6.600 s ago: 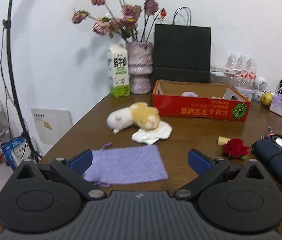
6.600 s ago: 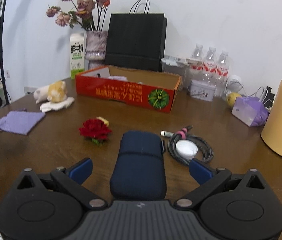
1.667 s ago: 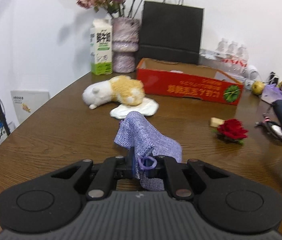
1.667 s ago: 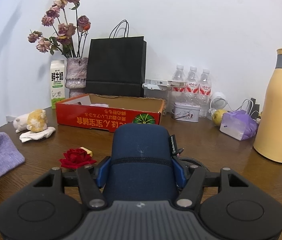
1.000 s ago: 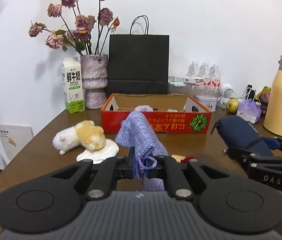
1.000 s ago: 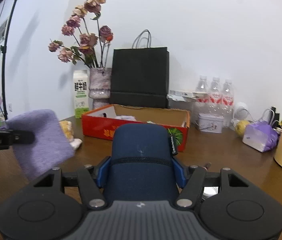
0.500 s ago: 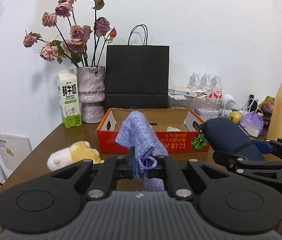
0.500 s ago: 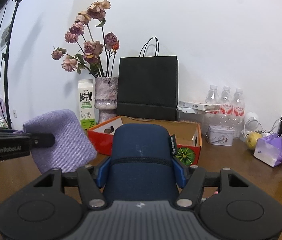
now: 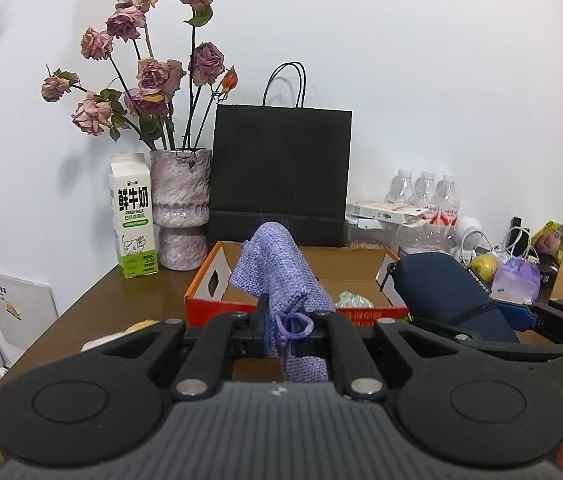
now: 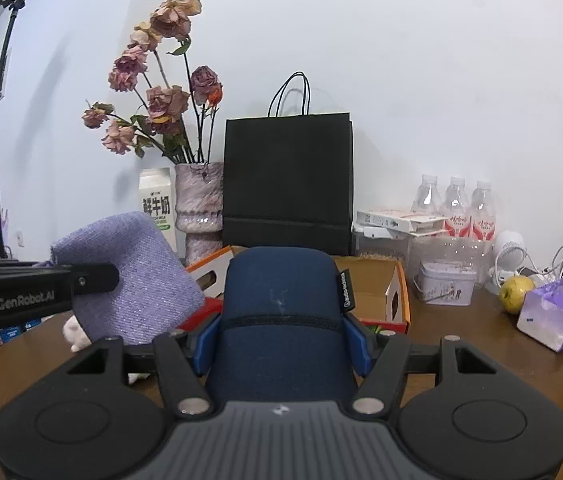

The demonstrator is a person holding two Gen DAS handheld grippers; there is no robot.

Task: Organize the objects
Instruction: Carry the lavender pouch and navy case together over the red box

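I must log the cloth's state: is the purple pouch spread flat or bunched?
Bunched: the left gripper pinches the purple pouch, which stands up, folded over.

You are looking at one purple pouch (image 9: 281, 276), one navy case (image 10: 281, 316), one red box (image 9: 209, 300), one black bag (image 9: 281, 176), one milk carton (image 9: 132, 216), one vase (image 9: 179, 208), three water bottles (image 10: 457, 204), one yellow fruit (image 10: 515, 288) and one table (image 9: 93, 308).
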